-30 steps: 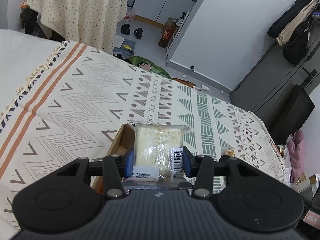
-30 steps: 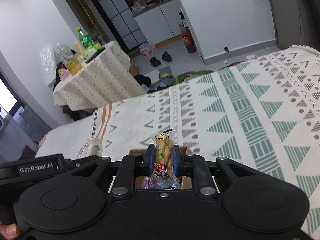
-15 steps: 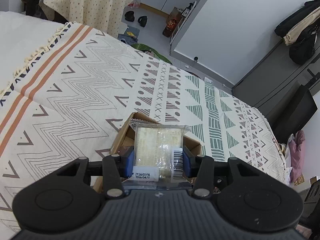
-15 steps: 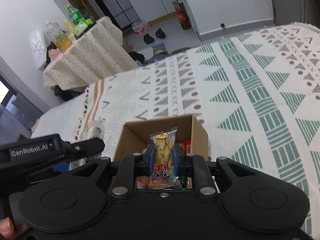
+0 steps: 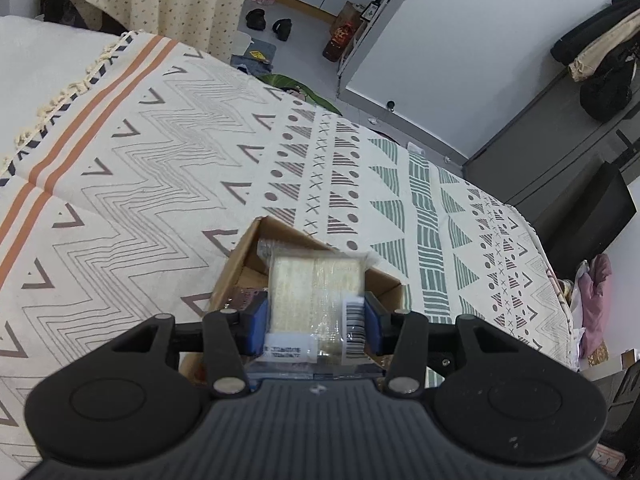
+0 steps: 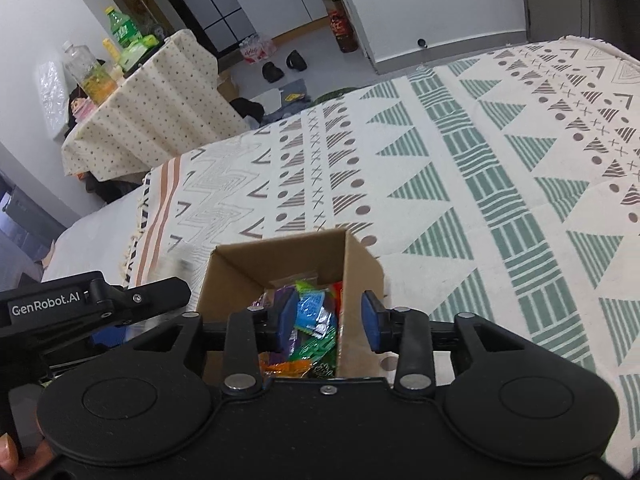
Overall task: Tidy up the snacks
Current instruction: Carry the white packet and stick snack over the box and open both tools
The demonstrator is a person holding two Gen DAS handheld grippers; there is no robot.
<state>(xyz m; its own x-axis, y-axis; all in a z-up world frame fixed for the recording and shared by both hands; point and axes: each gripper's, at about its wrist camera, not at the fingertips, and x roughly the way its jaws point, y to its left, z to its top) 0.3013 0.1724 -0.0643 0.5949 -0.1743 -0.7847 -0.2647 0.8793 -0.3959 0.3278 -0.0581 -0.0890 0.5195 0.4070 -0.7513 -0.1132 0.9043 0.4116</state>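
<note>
Clamping clear pale-yellow snack pack (image 5: 316,288): left gripper (image 5: 316,322); right gripper (image 6: 329,322) spread, empty, over cardboard box (image 6: 362,258)

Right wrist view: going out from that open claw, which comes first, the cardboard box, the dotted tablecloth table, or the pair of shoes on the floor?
1. Cardboard box: directly below the right gripper, snacks inside.
2. Dotted tablecloth table: past the bed, upper left.
3. Shoes: on the floor, top centre, farthest.

Even, soft indoor light, no hard shadows, strong fisheye curvature at frame edges, slight motion blur on the clear-wrapped pale cracker packet (image 5: 316,292), distant background softened.
</note>
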